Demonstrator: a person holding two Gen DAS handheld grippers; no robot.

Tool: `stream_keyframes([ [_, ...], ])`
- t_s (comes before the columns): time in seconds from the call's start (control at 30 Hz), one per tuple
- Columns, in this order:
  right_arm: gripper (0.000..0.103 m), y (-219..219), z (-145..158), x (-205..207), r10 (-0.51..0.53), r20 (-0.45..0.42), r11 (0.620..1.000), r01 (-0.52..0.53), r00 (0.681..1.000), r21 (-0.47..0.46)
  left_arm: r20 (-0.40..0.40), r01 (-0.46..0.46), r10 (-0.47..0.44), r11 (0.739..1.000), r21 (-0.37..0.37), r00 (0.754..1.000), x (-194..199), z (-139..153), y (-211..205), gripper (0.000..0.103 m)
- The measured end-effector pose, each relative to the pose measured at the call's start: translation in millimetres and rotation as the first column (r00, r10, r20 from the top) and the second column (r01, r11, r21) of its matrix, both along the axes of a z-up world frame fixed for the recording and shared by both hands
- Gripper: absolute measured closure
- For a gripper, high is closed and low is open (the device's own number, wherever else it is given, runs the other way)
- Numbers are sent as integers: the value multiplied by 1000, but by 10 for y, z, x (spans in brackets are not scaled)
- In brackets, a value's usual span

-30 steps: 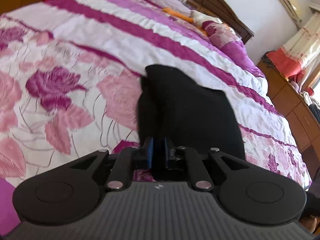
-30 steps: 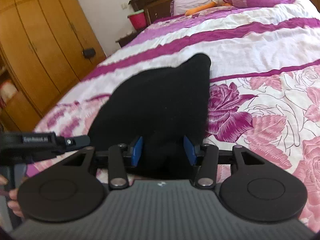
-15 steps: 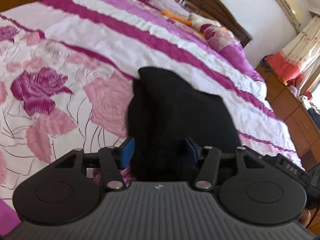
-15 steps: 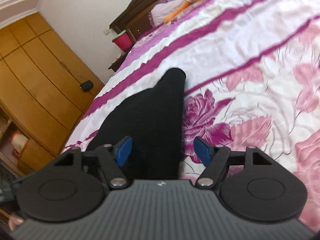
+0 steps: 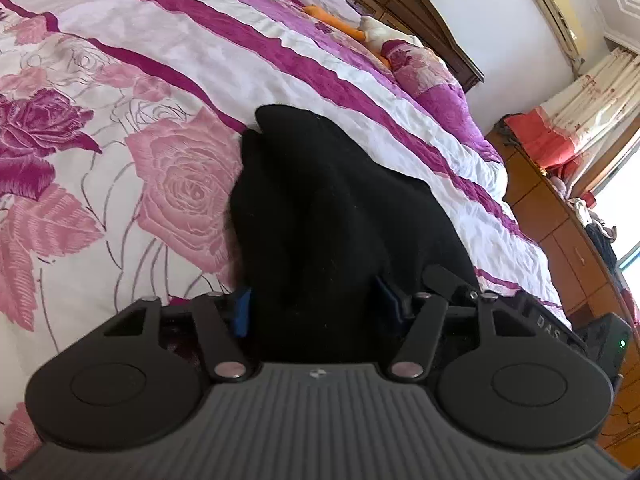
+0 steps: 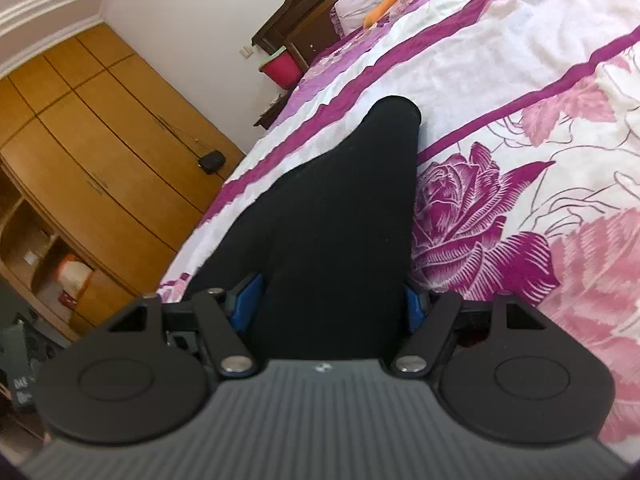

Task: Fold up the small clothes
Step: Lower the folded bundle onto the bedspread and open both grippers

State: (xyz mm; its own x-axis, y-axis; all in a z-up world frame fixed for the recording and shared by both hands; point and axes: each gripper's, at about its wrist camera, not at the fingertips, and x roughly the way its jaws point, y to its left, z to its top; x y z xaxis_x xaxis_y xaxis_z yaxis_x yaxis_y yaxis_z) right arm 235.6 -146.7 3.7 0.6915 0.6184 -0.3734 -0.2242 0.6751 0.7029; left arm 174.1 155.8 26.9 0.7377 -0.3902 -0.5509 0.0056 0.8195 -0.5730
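Black garment point(image 5: 320, 208) between both tongs

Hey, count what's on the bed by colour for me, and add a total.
Black: 1, the garment between both grippers' jaws.
Orange and white: 1, the soft toy near the headboard.
Pink-purple floral: 1, the pillow beside that toy.
Total: 3.

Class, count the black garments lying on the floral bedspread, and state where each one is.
1: a black knitted garment lies on the pink-and-white floral bedspread, directly ahead of both cameras. Its folds could hide a second piece.
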Motion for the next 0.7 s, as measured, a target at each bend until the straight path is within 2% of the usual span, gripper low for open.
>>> stream_keyframes([
  [0.03, 40, -17, 15, 3, 4, 0, 1000, -4, 1000, 5, 0, 12, -12, 1000, -15, 1000, -2, -4, 1, 51],
  [0.1, 56, -48, 70, -2, 1, -9, 1000, -1, 1000, 19, 5, 19, -19, 999, -39, 1000, -21, 11, 10, 58],
  [0.17, 62, -69, 167, -32, -3, -7, 1000, 3, 1000, 1, 18, 21, -19, 998, -60, 1000, -62, 55, -10, 59],
  [0.4, 63, -228, 596, -292, -6, 31, 995, 9, 999, -103, 41, 71, -67, 993, -92, 997, -283, 227, -280, 61],
  [0.7, 63, -730, 765, -824, -9, -11, 981, 7, 1000, -192, 61, 151, -144, 980, -130, 988, -797, 312, -843, 61],
])
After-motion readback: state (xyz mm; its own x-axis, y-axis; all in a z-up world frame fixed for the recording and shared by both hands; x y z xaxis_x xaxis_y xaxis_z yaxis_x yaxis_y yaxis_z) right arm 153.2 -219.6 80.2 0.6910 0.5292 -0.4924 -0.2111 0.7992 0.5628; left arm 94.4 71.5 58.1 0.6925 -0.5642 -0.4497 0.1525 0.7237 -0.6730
